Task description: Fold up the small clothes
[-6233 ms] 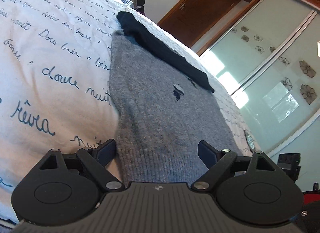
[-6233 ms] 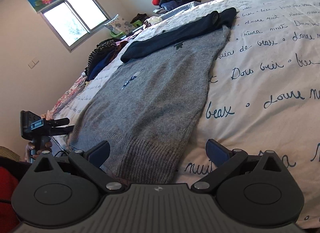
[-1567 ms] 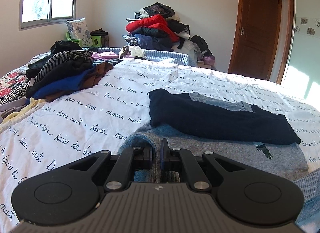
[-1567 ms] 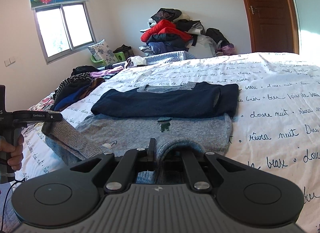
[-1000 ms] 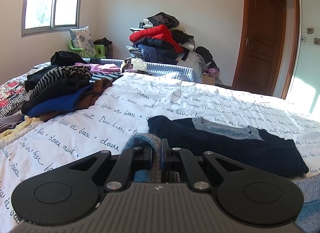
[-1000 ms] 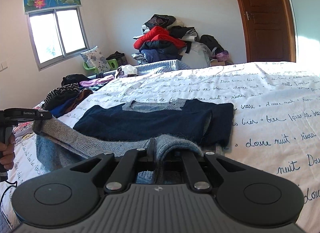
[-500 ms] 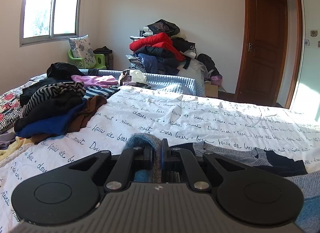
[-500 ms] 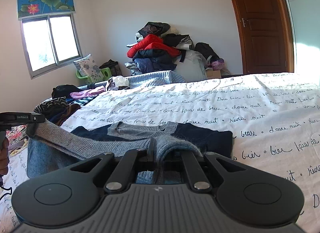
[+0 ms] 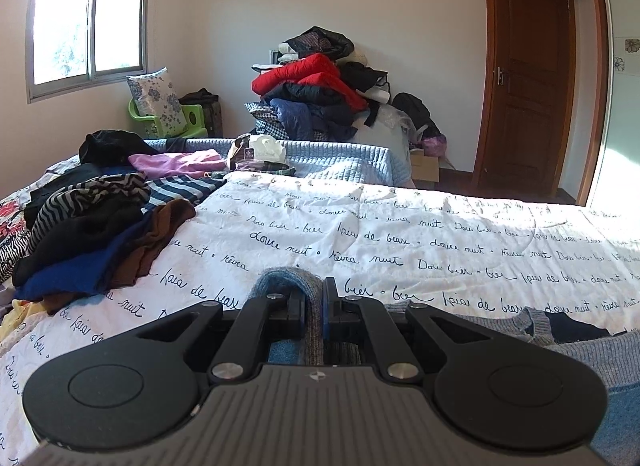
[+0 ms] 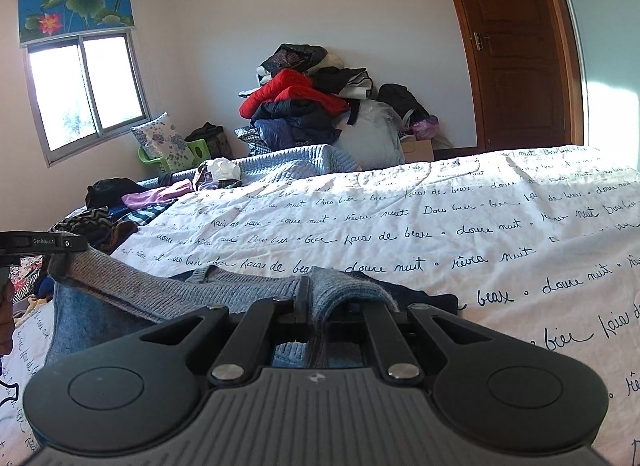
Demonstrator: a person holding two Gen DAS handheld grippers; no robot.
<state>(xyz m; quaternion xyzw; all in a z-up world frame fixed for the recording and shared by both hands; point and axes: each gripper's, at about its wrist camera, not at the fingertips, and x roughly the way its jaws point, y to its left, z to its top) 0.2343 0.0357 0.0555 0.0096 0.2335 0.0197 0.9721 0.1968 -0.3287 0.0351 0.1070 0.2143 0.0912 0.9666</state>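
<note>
Nearest in the left wrist view, the left tool (image 9: 316, 302) is pressed together on a fold of the grey knit sweater (image 9: 592, 350), the ribbed hem bunched up and over its fingers. The right tool (image 10: 316, 302) likewise pinches the sweater's (image 10: 224, 294) hem, a lump of knit draped over its right finger. In the right wrist view the hem stretches taut from there leftward to the left tool (image 10: 44, 244), held above the bed with grey fabric hanging beneath it. Just beyond the raised hem, the sweater's grey collar and dark navy parts (image 10: 416, 294) lie flat on the bedspread (image 10: 460, 234), a white cover printed with dark cursive writing.

Farther left on the bed sits a heap of clothes (image 9: 80, 234): zebra-striped, black, blue and brown pieces, with a pink garment (image 9: 176, 159) behind them. Past the bed's far edge lies a light blue quilted cover (image 9: 340, 159). Against the back wall rises a pile of jackets (image 9: 316, 89) topped by red and black ones. A floral cushion (image 9: 156, 99) rests on a green plastic chair (image 9: 192, 117) under the window (image 9: 86, 23), and a brown wooden door (image 9: 528, 77) stands at the right.
</note>
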